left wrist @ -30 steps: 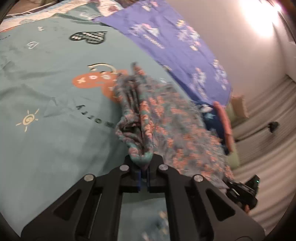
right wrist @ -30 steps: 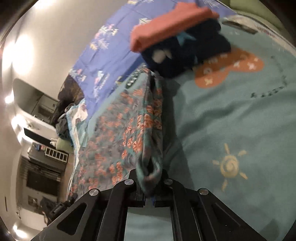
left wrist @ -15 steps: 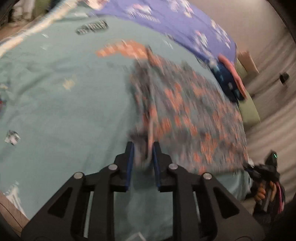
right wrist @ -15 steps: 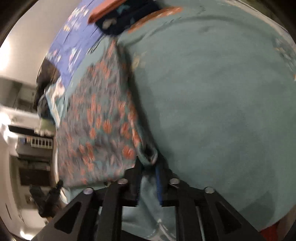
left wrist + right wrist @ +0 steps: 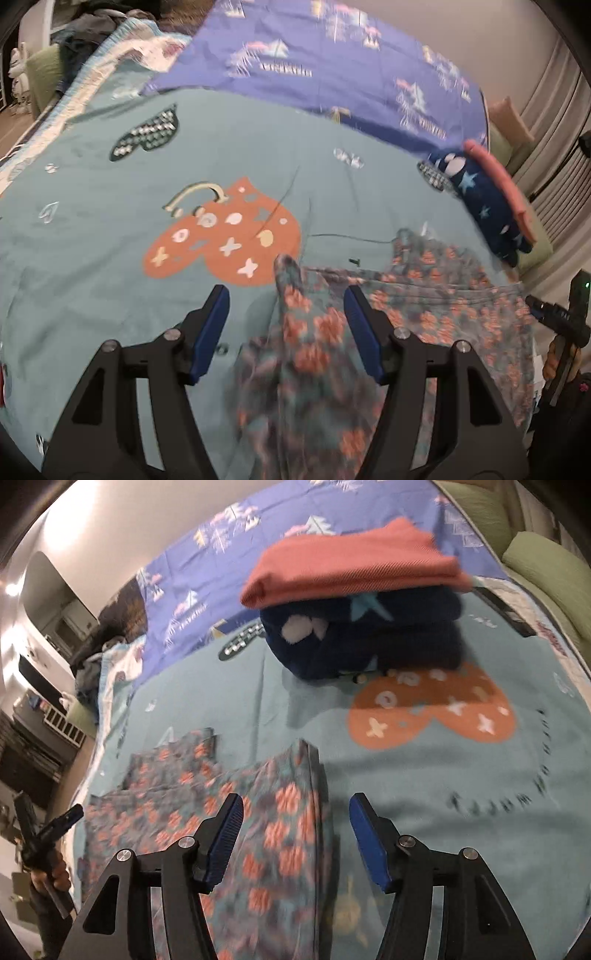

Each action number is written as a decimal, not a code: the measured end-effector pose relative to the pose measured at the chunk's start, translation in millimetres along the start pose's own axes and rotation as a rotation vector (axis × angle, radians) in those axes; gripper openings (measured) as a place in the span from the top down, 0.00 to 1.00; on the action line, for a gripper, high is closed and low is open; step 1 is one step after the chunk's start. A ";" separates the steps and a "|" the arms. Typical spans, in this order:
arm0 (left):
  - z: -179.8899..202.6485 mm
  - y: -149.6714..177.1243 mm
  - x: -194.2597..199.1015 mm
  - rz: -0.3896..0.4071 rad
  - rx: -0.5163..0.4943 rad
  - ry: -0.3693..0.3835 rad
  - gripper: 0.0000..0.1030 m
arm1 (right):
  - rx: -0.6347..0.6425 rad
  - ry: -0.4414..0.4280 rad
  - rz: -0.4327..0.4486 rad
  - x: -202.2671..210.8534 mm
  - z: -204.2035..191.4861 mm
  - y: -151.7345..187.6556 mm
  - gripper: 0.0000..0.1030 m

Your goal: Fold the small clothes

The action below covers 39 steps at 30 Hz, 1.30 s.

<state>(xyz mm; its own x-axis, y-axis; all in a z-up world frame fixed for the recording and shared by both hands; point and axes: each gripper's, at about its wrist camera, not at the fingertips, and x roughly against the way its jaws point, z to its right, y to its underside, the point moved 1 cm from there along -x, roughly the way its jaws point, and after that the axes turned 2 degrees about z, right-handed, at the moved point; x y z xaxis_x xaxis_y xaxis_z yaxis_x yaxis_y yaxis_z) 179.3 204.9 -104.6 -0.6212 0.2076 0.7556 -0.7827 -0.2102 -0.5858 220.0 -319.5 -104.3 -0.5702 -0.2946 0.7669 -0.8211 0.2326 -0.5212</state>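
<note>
**Floral garment lies released between both grippers**

The floral garment [image 5: 399, 314] is soft, thin cloth, teal-grey with coral blossoms, lying mostly flat on the teal bedspread [image 5: 92, 258], its long axis running from one gripper to the other. The left gripper [image 5: 286, 325] has its jaws opening, a raised fabric peak between them, unpinched. The right gripper [image 5: 295, 836] is likewise opening over the cloth's folded edge. Ahead of it sits a stack of folded clothes [image 5: 362, 602].

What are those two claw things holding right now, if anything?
Nothing. The left gripper and the right gripper are both opening, their pads clear of the floral garment, which lies on the teal bedspread.
</note>
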 end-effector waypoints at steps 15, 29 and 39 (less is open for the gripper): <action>17.3 -25.0 50.5 0.286 -0.016 0.135 0.93 | 0.006 -0.130 0.217 36.6 -3.7 -23.5 0.97; -15.1 11.9 59.8 0.198 0.057 0.033 0.74 | -0.060 -0.013 0.128 46.6 13.1 13.1 0.81; 27.4 113.2 41.1 0.001 -0.175 -0.035 0.74 | 0.074 -0.054 -0.089 29.0 -30.8 123.5 0.90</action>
<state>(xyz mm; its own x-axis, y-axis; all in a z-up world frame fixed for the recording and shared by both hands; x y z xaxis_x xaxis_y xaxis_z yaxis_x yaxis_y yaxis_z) 66.2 163.5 -131.8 -0.6230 0.1734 0.7628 -0.7783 -0.0400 -0.6266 102.8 -270.7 -134.8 -0.4936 -0.3606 0.7914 -0.8671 0.1349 -0.4794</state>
